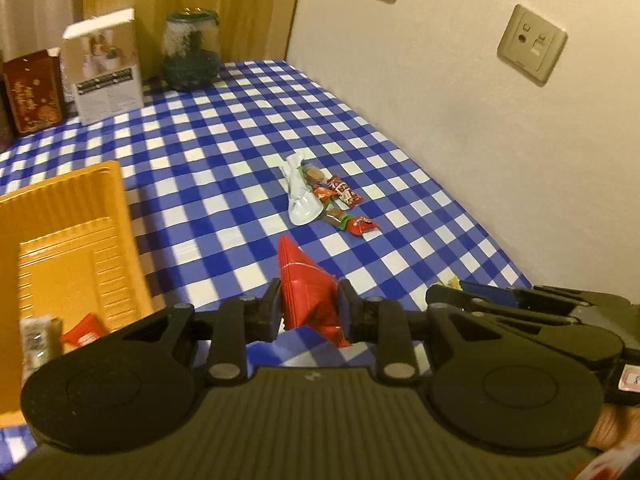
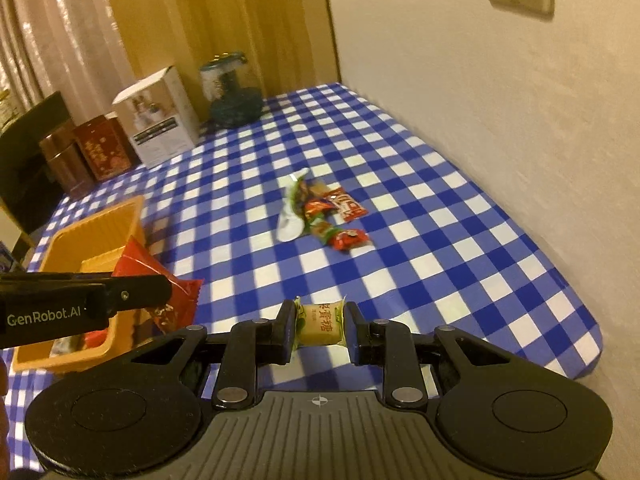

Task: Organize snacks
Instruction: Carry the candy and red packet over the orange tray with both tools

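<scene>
My left gripper (image 1: 309, 309) is shut on a red snack packet (image 1: 306, 286), lifted above the checked cloth; the same red snack packet (image 2: 154, 280) shows in the right wrist view beside the tray, with the left gripper (image 2: 138, 294) across it. My right gripper (image 2: 319, 322) is shut on a yellow-and-green wrapped candy (image 2: 320, 324). An orange tray (image 1: 68, 224) sits at the left and holds a few packets (image 1: 80, 334); the orange tray (image 2: 96, 228) also appears in the right wrist view. A small pile of wrapped snacks (image 1: 326, 200) lies mid-table, the same pile of snacks (image 2: 324, 214) ahead of my right gripper.
A white box (image 1: 104, 66), a dark red box (image 1: 34, 92) and a glass jar (image 1: 192, 52) stand along the back edge. The wall (image 1: 460, 100) with sockets borders the table's right side. The blue checked cloth (image 2: 440, 240) ends at a rounded near-right corner.
</scene>
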